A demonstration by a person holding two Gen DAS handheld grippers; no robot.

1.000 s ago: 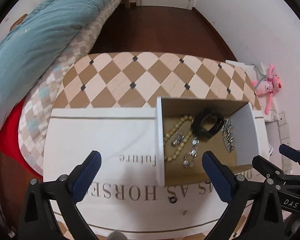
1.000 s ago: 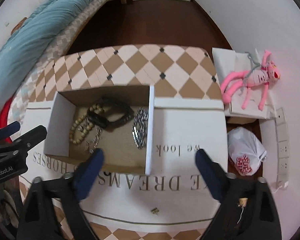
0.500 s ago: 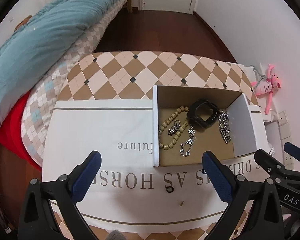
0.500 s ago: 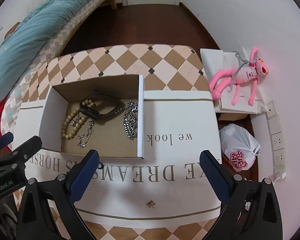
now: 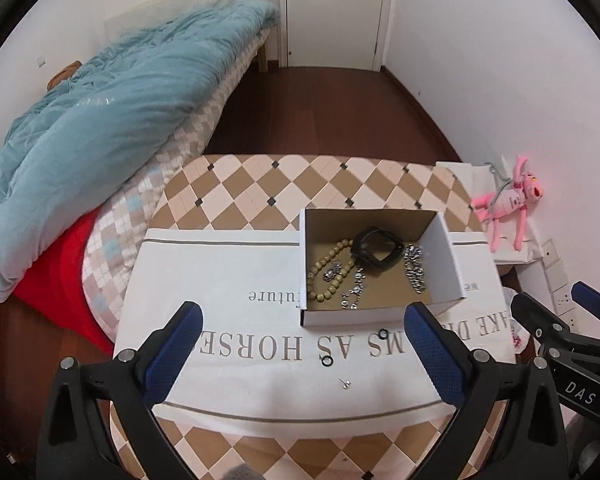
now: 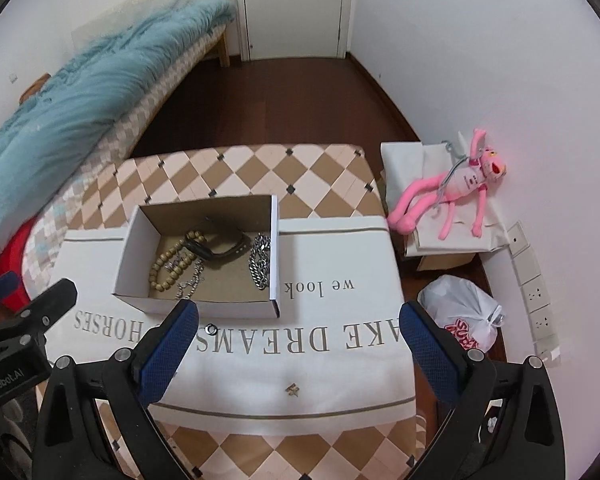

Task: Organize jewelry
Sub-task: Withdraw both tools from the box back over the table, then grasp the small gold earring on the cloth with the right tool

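An open white cardboard box point(image 5: 448, 264) point(image 6: 134, 252) stands on a white printed cloth. It holds a beige bead bracelet point(image 5: 324, 270) point(image 6: 162, 272), a black watch band point(image 5: 378, 248) point(image 6: 220, 250), a silver chain point(image 5: 414, 270) point(image 6: 260, 260) and small silver pieces point(image 5: 354, 290). Two small black rings point(image 5: 327, 361) point(image 5: 383, 334) and a tiny earring point(image 5: 345, 383) point(image 6: 292, 390) lie on the cloth in front of the box; one ring point(image 6: 211, 329) shows in the right wrist view. My left gripper point(image 5: 304, 354) and right gripper point(image 6: 298, 354) are open and empty, held above the cloth's near part.
The cloth point(image 5: 220, 280) covers a checkered table point(image 5: 284, 184). A bed with a teal duvet point(image 5: 100, 120) is at the left. A pink plush toy point(image 6: 456, 196), a white plastic bag point(image 6: 460, 316) and wall sockets point(image 6: 536, 292) are at the right.
Both grippers have pulled back and up from the box. The view now takes in more of the room, and the rings and earring on the cloth come into sight.
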